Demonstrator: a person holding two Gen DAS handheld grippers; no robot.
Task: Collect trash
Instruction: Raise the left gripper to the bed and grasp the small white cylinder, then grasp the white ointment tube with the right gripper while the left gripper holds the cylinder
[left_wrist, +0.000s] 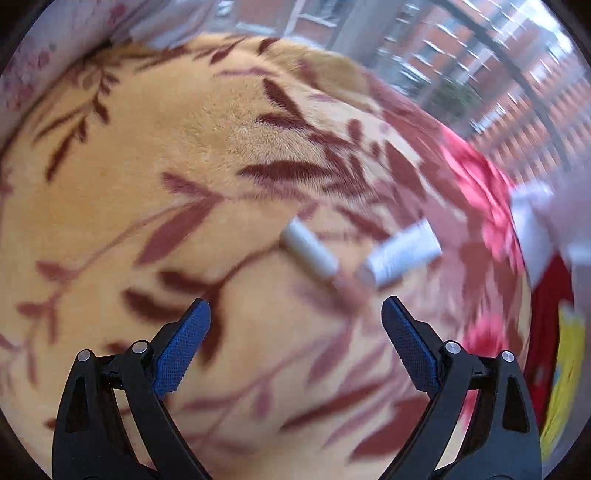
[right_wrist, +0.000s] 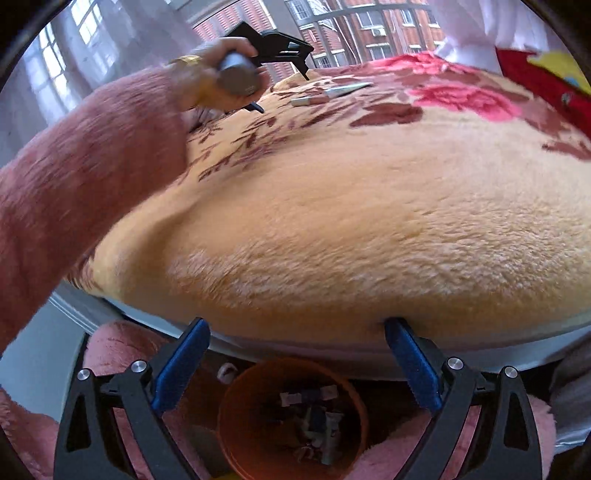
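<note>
Two white tube-like pieces of trash lie on the orange leaf-patterned blanket (left_wrist: 147, 184): a slim one (left_wrist: 308, 246) and a wider squeezed tube (left_wrist: 402, 254), tips nearly touching. My left gripper (left_wrist: 295, 317) is open and empty, hovering just short of them. In the right wrist view the same two pieces (right_wrist: 332, 94) lie far back on the blanket, with the left gripper (right_wrist: 280, 77) above them. My right gripper (right_wrist: 297, 339) is open and empty over a brown bin (right_wrist: 236, 435) holding several scraps.
The bed edge (right_wrist: 332, 349) runs across just above the bin. A red and yellow cloth (left_wrist: 554, 369) and a white garment (left_wrist: 535, 221) lie at the blanket's right. The person's pink-sleeved arm (right_wrist: 92, 177) crosses the left. Windows stand behind the bed.
</note>
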